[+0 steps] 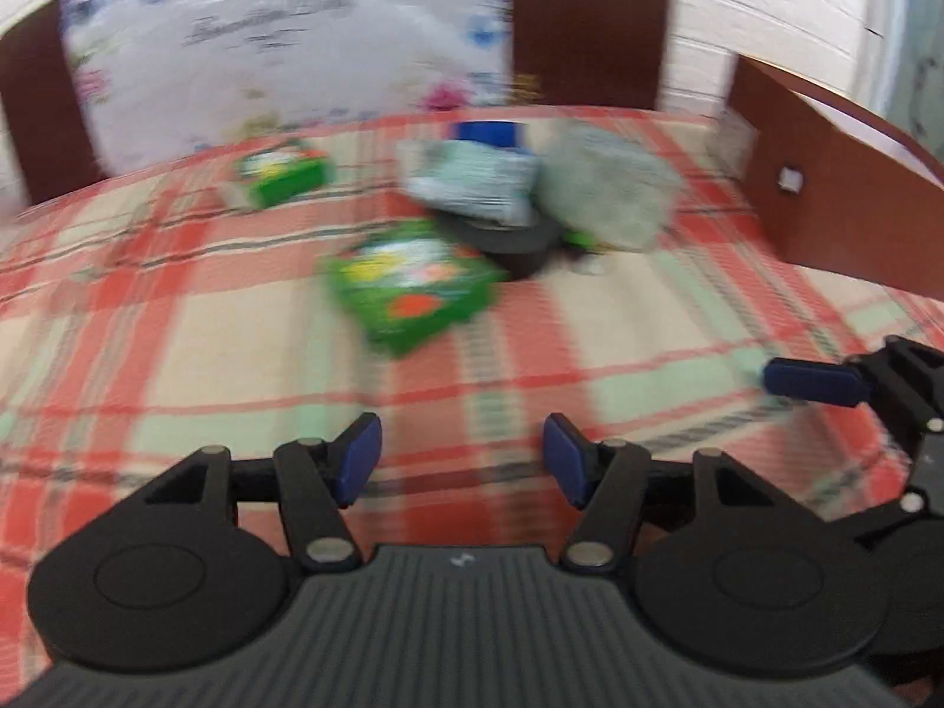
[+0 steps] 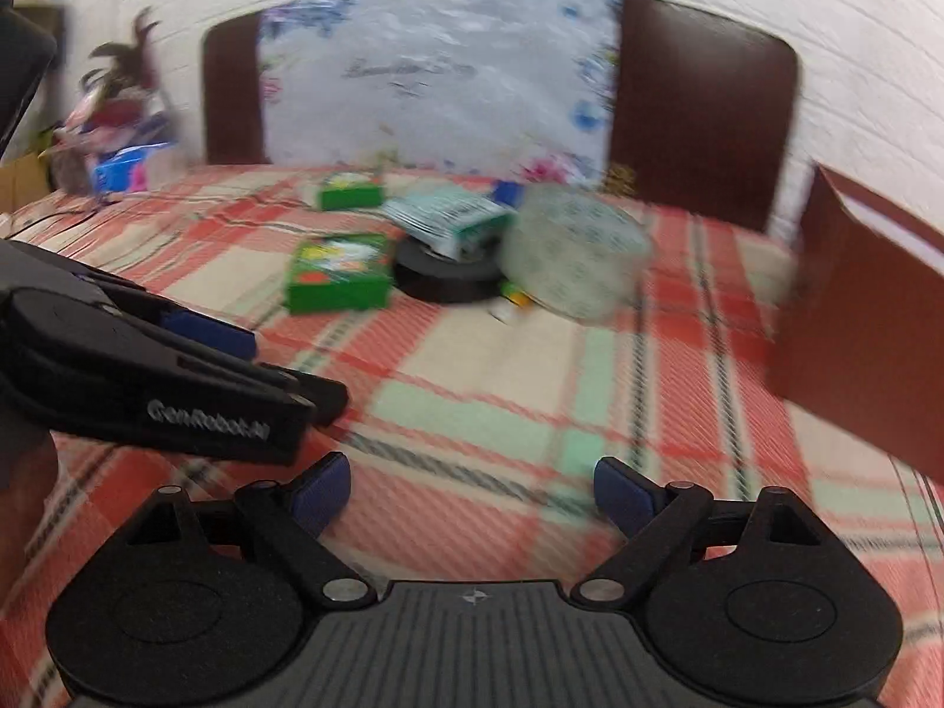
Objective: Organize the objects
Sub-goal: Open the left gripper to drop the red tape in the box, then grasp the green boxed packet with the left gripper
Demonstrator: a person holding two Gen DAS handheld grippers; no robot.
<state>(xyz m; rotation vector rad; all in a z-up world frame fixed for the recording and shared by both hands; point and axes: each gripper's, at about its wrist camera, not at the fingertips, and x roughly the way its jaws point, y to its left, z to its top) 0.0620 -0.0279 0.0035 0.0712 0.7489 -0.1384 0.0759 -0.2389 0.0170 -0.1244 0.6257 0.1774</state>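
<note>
Plaid woven bedcover [image 2: 472,413] in red, cream and mint lies bare across the near half. Left gripper [image 1: 462,460] hovers there, jaws spread and empty. Far off sit a small green box [image 2: 349,192], a nearer green carton [image 2: 339,274], a black disc [image 2: 448,280] under a pale packet [image 2: 454,218], and a blurred round grey-green bundle [image 2: 575,253]. Right gripper [image 2: 472,498] likewise gapes empty. A brown board [image 2: 855,324] edges the right.

Left claw [image 1: 462,460] parted, right claw [image 2: 471,498] wider (both empty), tilted downward
</note>
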